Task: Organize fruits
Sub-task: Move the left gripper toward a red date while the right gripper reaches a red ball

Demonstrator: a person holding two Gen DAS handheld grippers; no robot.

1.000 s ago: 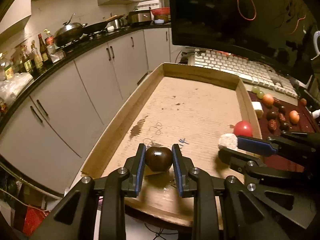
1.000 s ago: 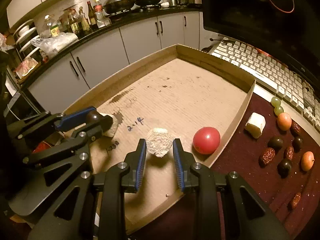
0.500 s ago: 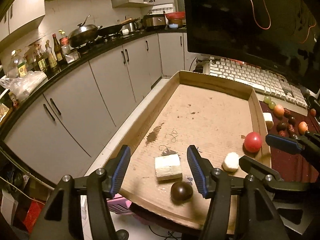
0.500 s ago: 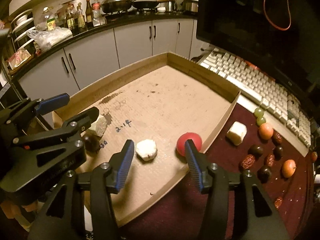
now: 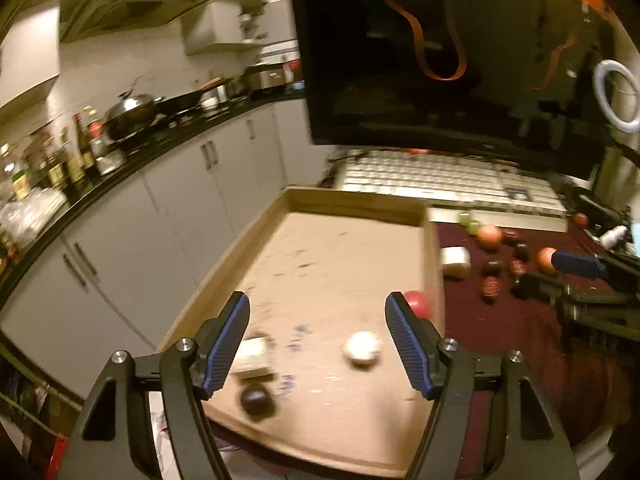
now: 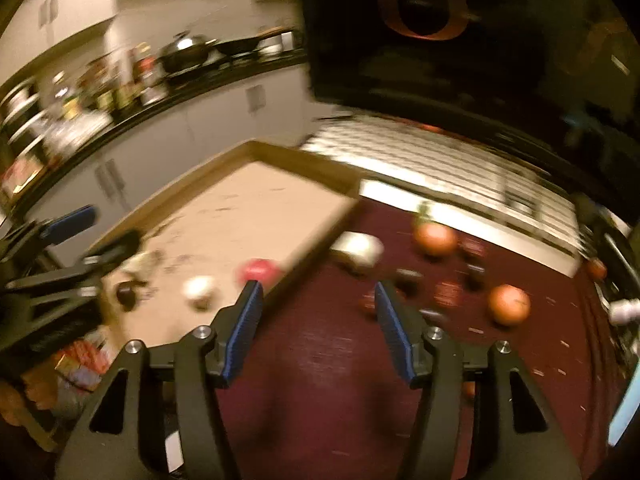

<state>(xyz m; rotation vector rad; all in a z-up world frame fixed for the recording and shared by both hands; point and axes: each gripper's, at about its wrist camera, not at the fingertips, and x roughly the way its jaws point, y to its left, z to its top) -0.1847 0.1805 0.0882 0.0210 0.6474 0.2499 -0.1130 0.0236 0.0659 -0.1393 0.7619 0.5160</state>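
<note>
Left gripper (image 5: 318, 342) and right gripper (image 6: 318, 330) just opened, both empty.

Tray floor ahead of left gripper (image 5: 318, 340): bare cardboard, open passage to the far wall.
Near left finger: pale block (image 5: 253, 355) and dark round fruit (image 5: 257, 399).
Near right finger: white lump (image 5: 362, 347), red fruit (image 5: 416, 303) by the tray wall (image 5: 434, 272).
Ahead of right gripper (image 6: 318, 322): bare maroon cloth (image 6: 320, 360); scattered fruits beyond.
Far limit: keyboard (image 5: 440, 178), monitor (image 5: 440, 60).
</note>
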